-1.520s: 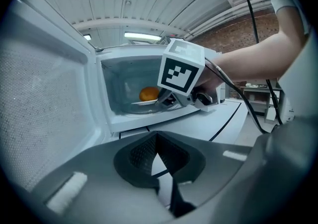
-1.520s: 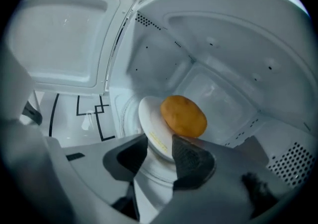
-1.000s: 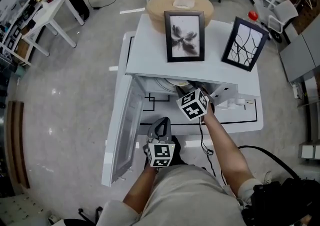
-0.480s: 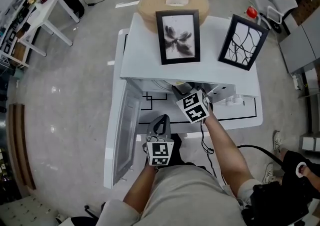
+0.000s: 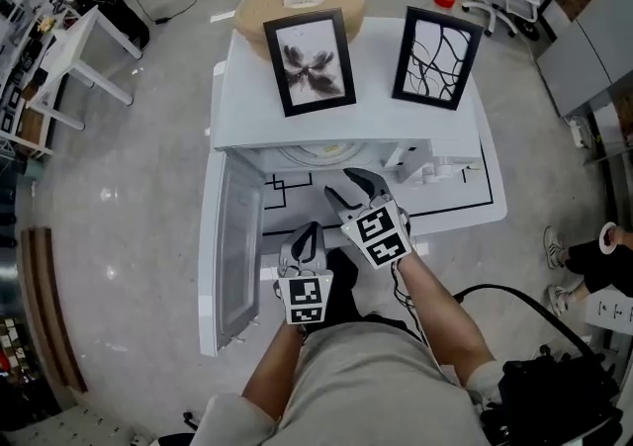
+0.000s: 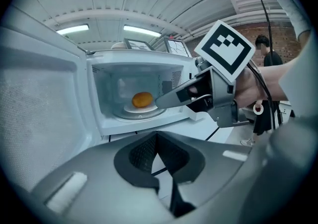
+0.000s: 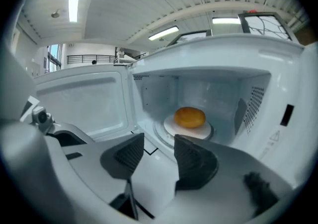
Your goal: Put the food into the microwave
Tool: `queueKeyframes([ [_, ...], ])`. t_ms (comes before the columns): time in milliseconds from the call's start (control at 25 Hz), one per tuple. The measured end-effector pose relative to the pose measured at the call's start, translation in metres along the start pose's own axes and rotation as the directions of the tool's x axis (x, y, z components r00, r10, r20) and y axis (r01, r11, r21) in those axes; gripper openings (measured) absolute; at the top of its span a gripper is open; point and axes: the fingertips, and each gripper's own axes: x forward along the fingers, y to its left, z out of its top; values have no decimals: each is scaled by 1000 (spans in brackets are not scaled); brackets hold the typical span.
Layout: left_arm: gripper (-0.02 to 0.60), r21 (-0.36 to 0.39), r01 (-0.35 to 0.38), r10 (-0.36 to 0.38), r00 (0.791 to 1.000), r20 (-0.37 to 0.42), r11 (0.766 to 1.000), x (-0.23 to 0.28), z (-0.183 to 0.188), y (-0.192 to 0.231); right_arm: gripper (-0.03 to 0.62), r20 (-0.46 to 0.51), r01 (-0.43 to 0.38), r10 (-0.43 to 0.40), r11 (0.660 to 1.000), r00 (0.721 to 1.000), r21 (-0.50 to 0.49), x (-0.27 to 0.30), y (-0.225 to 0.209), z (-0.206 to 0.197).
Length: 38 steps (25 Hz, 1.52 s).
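On the worktop [image 5: 465, 199], the microwave door [image 5: 233, 246] stands wide open at the left. Our right tool [image 5: 346, 187] gapes empty; our left tool [image 5: 309, 232] is closed.

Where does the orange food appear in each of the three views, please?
Head view: not in it; the top of the microwave hides it.
Left gripper view: orange food left of centre, on the plate.
Right gripper view: orange food just right of centre.
Shared landmark: the open microwave door, at the left in all three.

Orange food [image 6: 142, 100] sits on a plate [image 6: 145, 111] inside the open microwave [image 6: 130, 59].
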Motion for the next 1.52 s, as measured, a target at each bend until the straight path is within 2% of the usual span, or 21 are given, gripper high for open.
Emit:
queueKeyframes([
  [40,6,-2,3,-3,1000,6,1000,-4,2,-4,195,11,5,-5,1000,1000,12,-9,3,0],
  [120,6,-5,8,-7,1000,25,1000,-13,7,-11,12,35,32,-33,999,999,17,-29,7,0],
  [520,6,0,45,-45,993,111,999,-67,28,-71,11,130,78,-84,995,988,57,-134,38,-15],
  [800,6,-16,51,-47,983,179,999,-122,44,-118,11,175,98,-111,992,978,79,-204,65,-31],
  [1160,6,-18,66,-61,981,186,998,-177,35,-157,11,219,121,-126,992,968,35,-264,107,-44],
  [1520,6,3,102,-101,982,161,995,-196,30,-166,11,216,134,-147,988,965,73,-281,125,-56],
])
